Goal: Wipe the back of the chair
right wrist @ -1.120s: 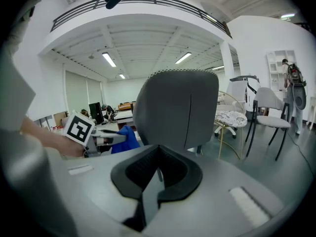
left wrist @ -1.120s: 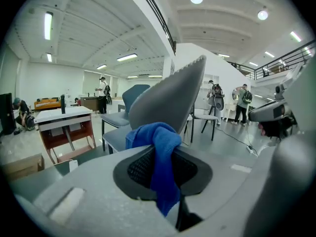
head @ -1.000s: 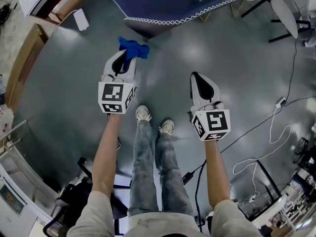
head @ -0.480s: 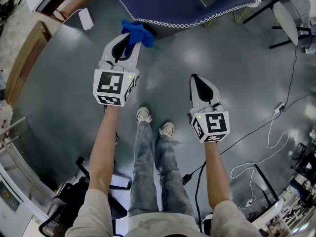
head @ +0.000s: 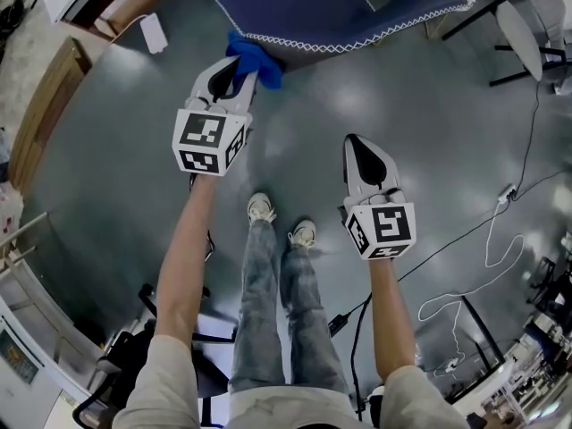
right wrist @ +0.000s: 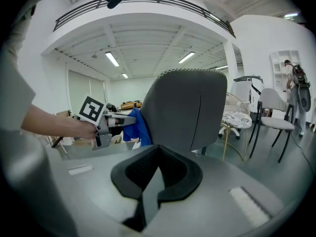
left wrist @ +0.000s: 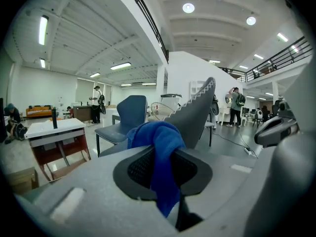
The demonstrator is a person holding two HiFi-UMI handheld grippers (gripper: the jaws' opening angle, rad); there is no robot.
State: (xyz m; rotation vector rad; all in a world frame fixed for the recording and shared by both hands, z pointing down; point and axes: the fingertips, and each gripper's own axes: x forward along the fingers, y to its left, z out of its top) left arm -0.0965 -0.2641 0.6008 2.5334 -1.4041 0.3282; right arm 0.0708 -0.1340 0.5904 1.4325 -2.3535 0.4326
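Observation:
The chair (head: 322, 7) has a dark blue back with white edge stitching, at the top of the head view; it shows grey in the right gripper view (right wrist: 185, 107) and edge-on in the left gripper view (left wrist: 195, 115). My left gripper (head: 228, 71) is shut on a blue cloth (head: 253, 57), and the cloth (left wrist: 160, 152) reaches the chair back's left edge. In the right gripper view the cloth (right wrist: 132, 126) sits against that edge. My right gripper (head: 360, 147) hangs lower, shut and empty, apart from the chair.
My legs and shoes (head: 281, 217) stand on the grey floor between the grippers. Cables (head: 487, 239) trail at the right. A wooden desk edge (head: 40, 114) runs along the left. Other chairs (right wrist: 276, 120) and people (left wrist: 237, 105) stand farther off.
My left gripper has carried the blue cloth forward and up to the chair back's edge. The right gripper has stayed in place.

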